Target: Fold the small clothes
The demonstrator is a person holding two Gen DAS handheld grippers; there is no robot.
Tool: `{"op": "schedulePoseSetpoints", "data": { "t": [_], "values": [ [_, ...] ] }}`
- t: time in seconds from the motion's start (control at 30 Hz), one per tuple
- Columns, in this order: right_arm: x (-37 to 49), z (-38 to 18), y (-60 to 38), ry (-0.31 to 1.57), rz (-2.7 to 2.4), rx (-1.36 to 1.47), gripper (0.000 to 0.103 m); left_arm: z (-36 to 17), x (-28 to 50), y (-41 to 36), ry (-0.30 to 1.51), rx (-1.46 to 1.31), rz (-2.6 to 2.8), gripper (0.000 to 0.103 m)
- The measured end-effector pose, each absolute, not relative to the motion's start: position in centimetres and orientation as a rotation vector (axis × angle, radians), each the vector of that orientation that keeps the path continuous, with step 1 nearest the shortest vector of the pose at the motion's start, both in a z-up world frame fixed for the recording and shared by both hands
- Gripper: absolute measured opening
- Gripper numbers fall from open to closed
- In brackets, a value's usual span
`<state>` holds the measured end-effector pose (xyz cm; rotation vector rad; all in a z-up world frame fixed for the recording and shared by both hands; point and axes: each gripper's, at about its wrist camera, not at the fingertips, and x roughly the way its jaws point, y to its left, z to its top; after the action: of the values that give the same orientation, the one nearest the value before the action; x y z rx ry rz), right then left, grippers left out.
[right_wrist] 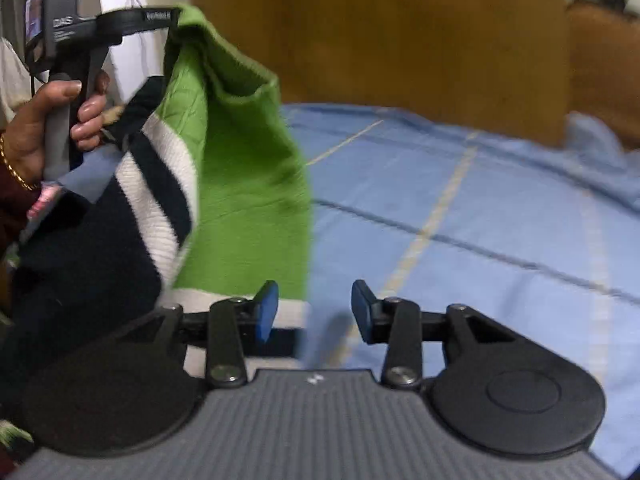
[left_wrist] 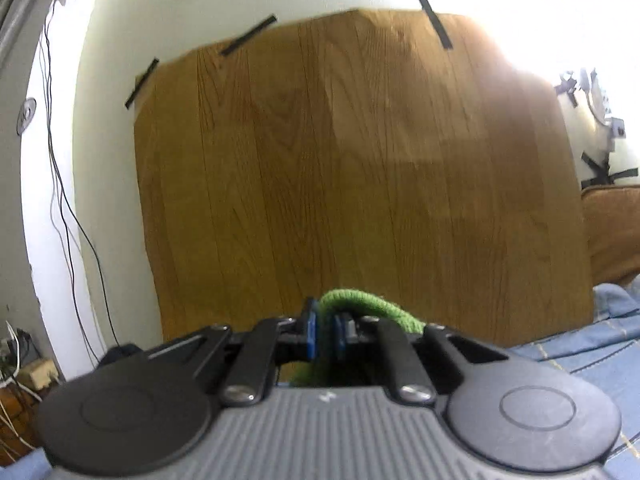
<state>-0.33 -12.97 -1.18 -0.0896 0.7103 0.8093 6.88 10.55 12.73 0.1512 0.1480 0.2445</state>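
A small knitted garment, green with white and dark navy stripes, hangs in the air at the left of the right wrist view. My left gripper is shut on its green knitted edge, lifted above the bed and facing a wooden panel. In the right wrist view the left gripper shows at upper left, held by a hand, pinching the garment's top corner. My right gripper is open and empty, with its blue pads just in front of the hanging garment's lower edge.
A light blue bedsheet with thin stripes covers the bed below. A wooden panel taped to a white wall stands behind. Cables hang down at the left. A brown cushion sits at the right.
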Motion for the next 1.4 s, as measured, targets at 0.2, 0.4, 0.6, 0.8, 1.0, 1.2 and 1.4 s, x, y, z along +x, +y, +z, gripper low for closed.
{"op": "schedulePoseSetpoints", "data": {
  "t": [0.2, 0.4, 0.6, 0.8, 1.0, 1.2, 1.4],
  "values": [
    [0.1, -1.9, -8.9, 0.708, 0.820, -0.091, 0.009, 14.1, 3.9, 10.6, 0.092, 0.160, 0.237, 0.009],
    [-1.3, 6.5, -13.6, 0.396, 0.571, -0.117, 0.009, 16.1, 0.7, 10.1, 0.010, 0.118, 0.194, 0.009],
    [2.2, 15.5, -16.3, 0.157, 0.347, -0.207, 0.009, 18.6, 3.6, 8.0, 0.009, 0.075, 0.131, 0.009],
    [16.0, 13.3, -12.8, 0.281, 0.206, -0.271, 0.015, 15.7, 15.5, 5.9, 0.245, 0.123, 0.232, 0.028],
    [14.6, 4.1, -13.1, 0.450, 0.313, -0.164, 0.027, 8.9, 16.7, 8.4, 0.534, 0.118, 0.218, 0.028],
    [3.9, -0.1, -15.5, 0.590, 0.516, -0.032, 0.045, 8.4, 3.9, 11.5, 0.509, 0.063, 0.141, 0.056],
    [-2.4, -2.1, -16.4, 0.713, 0.549, 0.139, 0.052, 7.1, -7.3, 8.3, 0.482, 0.081, -0.041, 0.098]
  ]
}}
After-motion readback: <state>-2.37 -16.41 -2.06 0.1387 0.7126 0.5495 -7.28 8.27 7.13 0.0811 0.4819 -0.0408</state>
